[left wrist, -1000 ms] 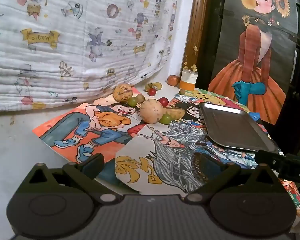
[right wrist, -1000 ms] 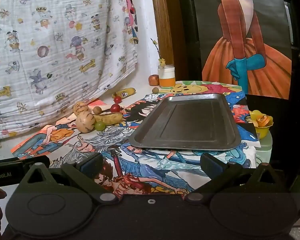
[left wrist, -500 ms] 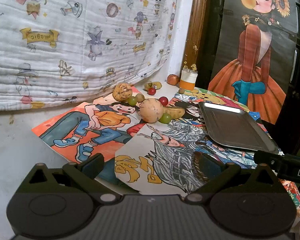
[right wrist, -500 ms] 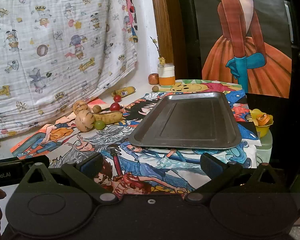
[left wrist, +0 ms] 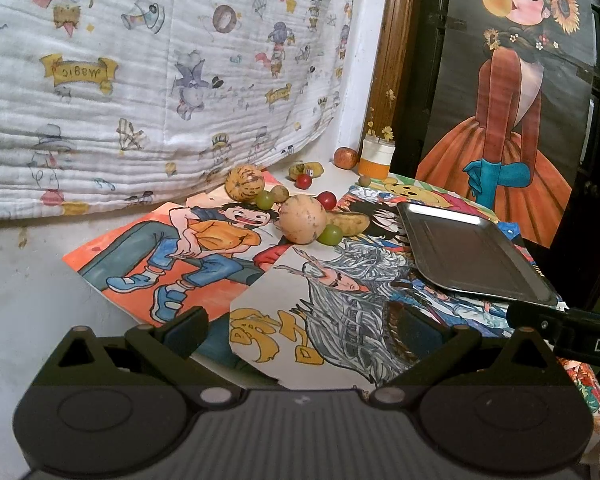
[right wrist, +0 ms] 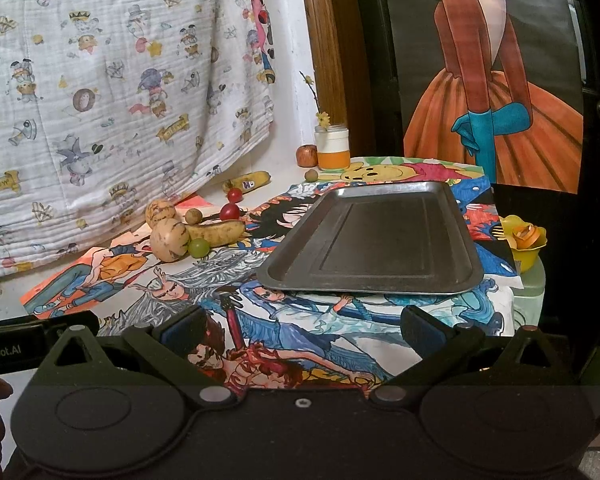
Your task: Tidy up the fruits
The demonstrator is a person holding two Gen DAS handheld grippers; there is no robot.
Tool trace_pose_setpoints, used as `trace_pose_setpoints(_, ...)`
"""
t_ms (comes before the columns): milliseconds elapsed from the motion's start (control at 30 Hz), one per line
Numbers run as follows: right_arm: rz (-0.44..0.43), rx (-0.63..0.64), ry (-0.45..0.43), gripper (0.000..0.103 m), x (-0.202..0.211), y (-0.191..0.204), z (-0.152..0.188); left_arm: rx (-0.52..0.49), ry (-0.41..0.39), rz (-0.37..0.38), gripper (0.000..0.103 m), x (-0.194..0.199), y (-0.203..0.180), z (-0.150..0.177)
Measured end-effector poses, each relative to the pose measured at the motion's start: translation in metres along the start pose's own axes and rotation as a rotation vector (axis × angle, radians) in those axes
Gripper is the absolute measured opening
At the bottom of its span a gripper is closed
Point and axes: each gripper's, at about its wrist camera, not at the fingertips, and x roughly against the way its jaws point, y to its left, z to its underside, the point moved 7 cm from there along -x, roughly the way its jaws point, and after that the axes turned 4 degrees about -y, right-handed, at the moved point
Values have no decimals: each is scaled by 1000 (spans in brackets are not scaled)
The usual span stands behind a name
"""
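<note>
1. The task is at its very start, by the look of it: the tray (right wrist: 374,240) lies on the drawings with nothing in it, and no fruit is held.
2. The left gripper (left wrist: 300,330) is spread wide and holds nothing. It hangs over the near edge of the drawings (left wrist: 332,300), well apart from the fruits.
3. The right gripper (right wrist: 300,330) is also spread wide and empty. It points at the tray, which is just in front of it.
4. The fruits are all on the table, left of the tray. The near group is a round melon (left wrist: 302,219), a green grape (left wrist: 331,235) touching it, and a long yellow fruit (left wrist: 350,223) behind them.
5. Further back are a second melon (left wrist: 244,178), another green grape (left wrist: 265,200), a small brown fruit (left wrist: 279,193) and two red cherries (left wrist: 326,199).
6. By the wall lie a banana (right wrist: 249,180), an apple (left wrist: 345,157) beside a jar (left wrist: 376,158), and one small fruit (right wrist: 310,175) near the far corner of the tray.
7. So every fruit is left to be moved, most likely into the tray. The near melon group seems the easiest first pick for the left gripper.
</note>
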Motion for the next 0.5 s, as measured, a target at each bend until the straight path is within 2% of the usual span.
trace_pose_setpoints(500, 0, -2, 2, 103, -1, 0, 1, 1, 2, 0, 103, 0, 0, 0)
